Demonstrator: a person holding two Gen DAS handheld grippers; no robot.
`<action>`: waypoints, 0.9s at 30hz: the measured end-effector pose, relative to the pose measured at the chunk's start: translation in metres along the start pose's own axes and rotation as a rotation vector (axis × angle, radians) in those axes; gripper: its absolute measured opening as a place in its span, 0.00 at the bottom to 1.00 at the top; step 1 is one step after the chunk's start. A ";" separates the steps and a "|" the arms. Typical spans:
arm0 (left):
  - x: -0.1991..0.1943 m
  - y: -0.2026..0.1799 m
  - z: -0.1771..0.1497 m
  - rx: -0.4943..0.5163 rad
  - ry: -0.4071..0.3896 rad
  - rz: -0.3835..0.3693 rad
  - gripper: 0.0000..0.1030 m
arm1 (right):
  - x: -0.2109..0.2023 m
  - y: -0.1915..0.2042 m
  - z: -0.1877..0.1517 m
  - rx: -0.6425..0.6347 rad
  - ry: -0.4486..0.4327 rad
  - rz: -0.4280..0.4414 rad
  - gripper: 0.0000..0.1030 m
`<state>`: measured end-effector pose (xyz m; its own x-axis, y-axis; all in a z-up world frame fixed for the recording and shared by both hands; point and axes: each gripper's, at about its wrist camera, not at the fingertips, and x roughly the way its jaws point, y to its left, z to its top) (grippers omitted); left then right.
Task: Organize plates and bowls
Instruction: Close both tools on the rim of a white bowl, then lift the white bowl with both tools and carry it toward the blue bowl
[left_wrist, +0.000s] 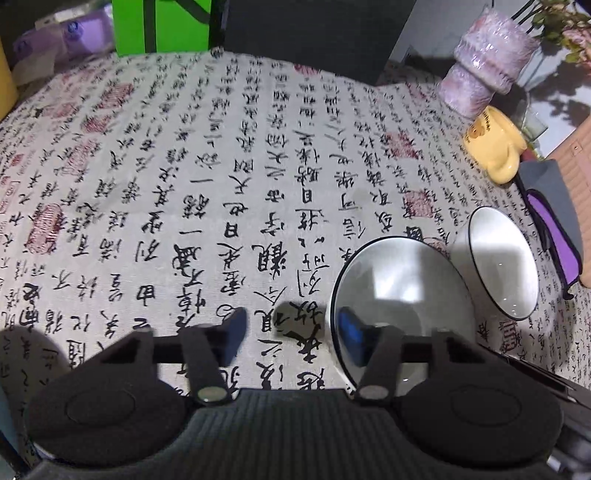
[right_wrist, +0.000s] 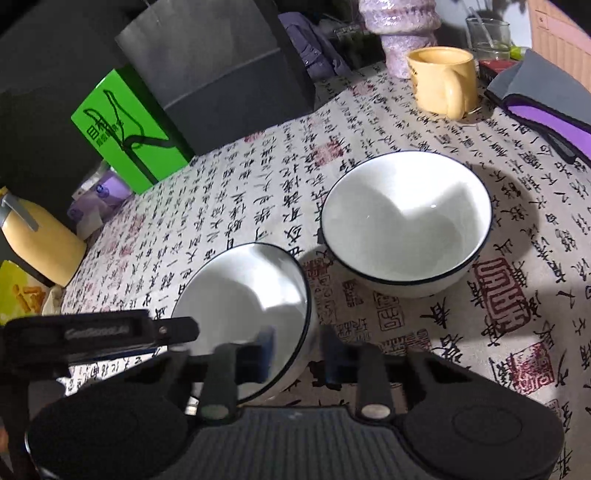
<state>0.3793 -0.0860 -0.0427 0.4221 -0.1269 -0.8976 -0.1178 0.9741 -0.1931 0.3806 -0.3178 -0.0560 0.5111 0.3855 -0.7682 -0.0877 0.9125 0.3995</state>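
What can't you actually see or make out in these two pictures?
- Near bowl, left view: its near rim hidden behind the left gripper.
- Same bowl, right view: rim covered by the right gripper; contact unclear.
- Yellow mug: print too small.
- Green box: partly hidden by the black box.

- The near bowl (right_wrist: 255, 291) is white with a thin dark rim, upright and empty on the calligraphy-print cloth, half in shadow.
- The far bowl (right_wrist: 406, 221), the same white with a dark rim, stands upright and empty just beside it, apart.
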 end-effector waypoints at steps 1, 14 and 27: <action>0.003 0.000 0.000 -0.001 0.008 -0.009 0.43 | 0.001 0.001 0.000 -0.007 0.000 -0.007 0.23; 0.003 -0.020 -0.005 0.065 -0.007 -0.027 0.09 | 0.006 0.011 0.005 -0.088 0.019 -0.063 0.16; -0.003 -0.017 -0.008 0.062 -0.017 -0.030 0.08 | 0.006 0.020 0.003 -0.137 0.011 -0.100 0.14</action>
<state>0.3732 -0.1034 -0.0402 0.4400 -0.1533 -0.8848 -0.0493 0.9797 -0.1942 0.3845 -0.2982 -0.0508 0.5138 0.2928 -0.8064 -0.1535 0.9562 0.2494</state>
